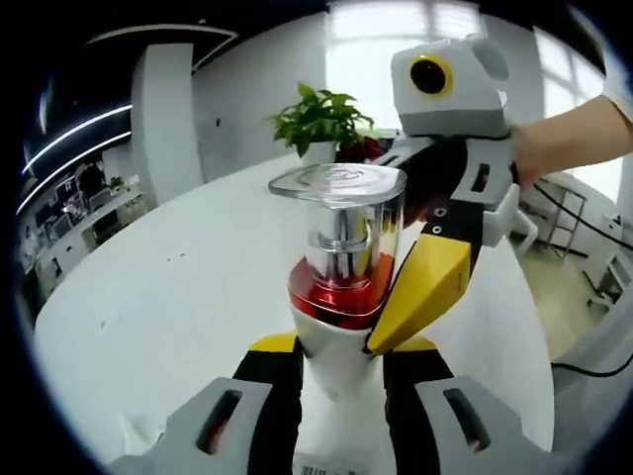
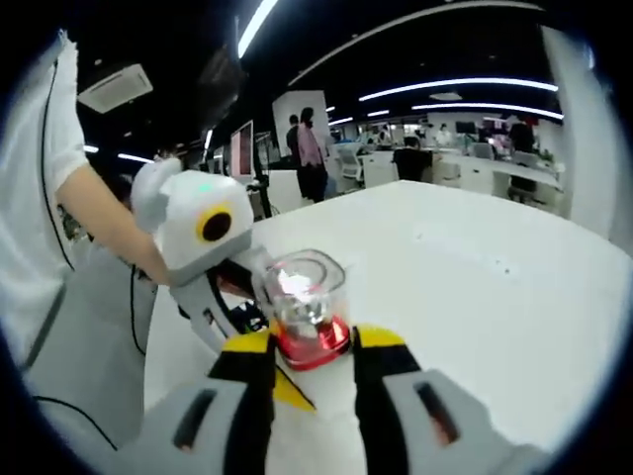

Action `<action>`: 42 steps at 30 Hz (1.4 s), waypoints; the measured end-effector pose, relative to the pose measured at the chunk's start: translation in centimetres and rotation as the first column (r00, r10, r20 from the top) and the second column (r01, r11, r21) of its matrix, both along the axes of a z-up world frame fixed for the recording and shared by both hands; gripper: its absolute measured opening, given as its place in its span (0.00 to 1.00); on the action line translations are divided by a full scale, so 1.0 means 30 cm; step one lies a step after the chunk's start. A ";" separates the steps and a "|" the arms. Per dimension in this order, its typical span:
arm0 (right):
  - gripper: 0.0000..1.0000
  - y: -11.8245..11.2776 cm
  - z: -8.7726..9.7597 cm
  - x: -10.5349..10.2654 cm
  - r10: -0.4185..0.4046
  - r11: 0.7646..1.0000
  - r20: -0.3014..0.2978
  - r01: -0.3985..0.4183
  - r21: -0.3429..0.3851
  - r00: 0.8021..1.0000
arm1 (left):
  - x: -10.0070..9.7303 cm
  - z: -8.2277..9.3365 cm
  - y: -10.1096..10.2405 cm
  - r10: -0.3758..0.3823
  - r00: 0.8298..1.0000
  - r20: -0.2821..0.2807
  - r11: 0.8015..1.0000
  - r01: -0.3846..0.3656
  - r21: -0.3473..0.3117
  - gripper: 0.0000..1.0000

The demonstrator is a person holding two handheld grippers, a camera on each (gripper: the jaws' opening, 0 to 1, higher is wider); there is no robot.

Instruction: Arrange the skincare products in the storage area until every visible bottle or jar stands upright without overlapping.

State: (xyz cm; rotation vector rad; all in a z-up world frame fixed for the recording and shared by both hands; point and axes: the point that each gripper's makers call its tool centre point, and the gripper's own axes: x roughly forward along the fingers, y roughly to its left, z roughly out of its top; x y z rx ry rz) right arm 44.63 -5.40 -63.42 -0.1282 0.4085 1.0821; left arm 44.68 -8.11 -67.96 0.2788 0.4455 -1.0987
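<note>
I can read no text, brand or number in either view. In the left gripper view I see a small printed patch, maybe a barcode, at the bottom edge on the white body of the bottle [image 1: 336, 396], but it is cut off by the frame and too small for me to read. The clear cap of the bottle carries no writing that I can make out. In the right gripper view, the far room is too blurred for any sign.
</note>
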 end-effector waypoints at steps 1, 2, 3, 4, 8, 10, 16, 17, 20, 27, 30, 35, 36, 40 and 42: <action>0.30 0.001 -0.001 0.008 0.002 1.000 -0.001 -0.002 0.001 1.000 | 0.007 0.001 0.003 0.007 1.000 -0.004 1.000 -0.007 -0.008 0.28; 0.30 0.005 0.000 0.018 0.005 1.000 0.002 -0.005 0.001 1.000 | 0.017 0.002 0.005 0.013 1.000 -0.003 1.000 -0.013 -0.011 0.28; 0.30 0.007 0.000 0.022 0.006 1.000 0.002 -0.006 0.001 1.000 | 0.023 0.002 0.007 0.017 1.000 0.000 1.000 -0.017 -0.012 0.28; 0.30 0.009 0.000 0.027 0.010 1.000 0.006 -0.010 -0.001 1.000 | 0.030 0.004 0.009 0.019 1.000 0.002 1.000 -0.019 -0.012 0.28; 0.30 0.016 -0.002 0.050 0.020 1.000 0.017 -0.020 -0.009 1.000 | 0.049 0.009 0.015 0.021 1.000 0.004 1.000 -0.021 -0.012 0.28; 0.30 0.016 -0.002 0.054 0.022 1.000 0.017 -0.022 -0.008 1.000 | 0.048 0.012 0.016 0.019 1.000 0.004 1.000 -0.019 -0.012 0.28; 0.31 0.017 -0.002 0.058 0.014 1.000 0.015 -0.014 0.002 1.000 | 0.046 0.017 0.014 0.028 1.000 -0.001 0.999 -0.028 -0.016 0.29; 0.31 0.018 -0.001 0.058 0.011 1.000 0.014 -0.011 0.006 1.000 | 0.045 0.018 0.014 0.028 1.000 -0.002 0.999 -0.028 -0.017 0.29; 0.32 0.020 0.002 0.059 -0.002 1.000 0.015 0.001 0.025 1.000 | 0.044 0.019 0.014 0.029 1.000 -0.006 0.999 -0.029 -0.016 0.29; 0.40 0.030 -0.005 0.050 -0.017 1.000 0.010 0.017 0.020 1.000 | 0.024 0.020 0.010 0.020 1.000 -0.002 1.000 -0.020 -0.008 0.37; 0.44 0.020 0.010 0.045 -0.050 0.998 0.006 0.050 0.045 0.999 | 0.015 0.025 0.020 0.024 1.000 0.000 1.000 -0.024 -0.011 0.38; 0.52 0.005 0.010 0.022 -0.080 0.996 -0.003 0.081 0.047 0.997 | 0.007 0.030 0.059 0.046 0.999 -0.002 0.999 -0.046 -0.014 0.45; 0.53 0.002 0.010 0.018 -0.090 0.995 -0.008 0.090 0.050 0.996 | 0.008 0.030 0.067 0.051 0.999 -0.002 0.999 -0.051 -0.016 0.47; 0.60 -0.008 0.011 -0.010 -0.133 0.989 -0.024 0.134 0.065 0.991 | -0.009 0.040 0.109 0.075 0.997 -0.002 0.997 -0.075 -0.012 0.54; 0.63 -0.009 0.013 -0.026 -0.149 0.986 -0.028 0.151 0.071 0.988 | -0.023 0.048 0.131 0.090 0.996 -0.003 0.996 -0.090 -0.014 0.58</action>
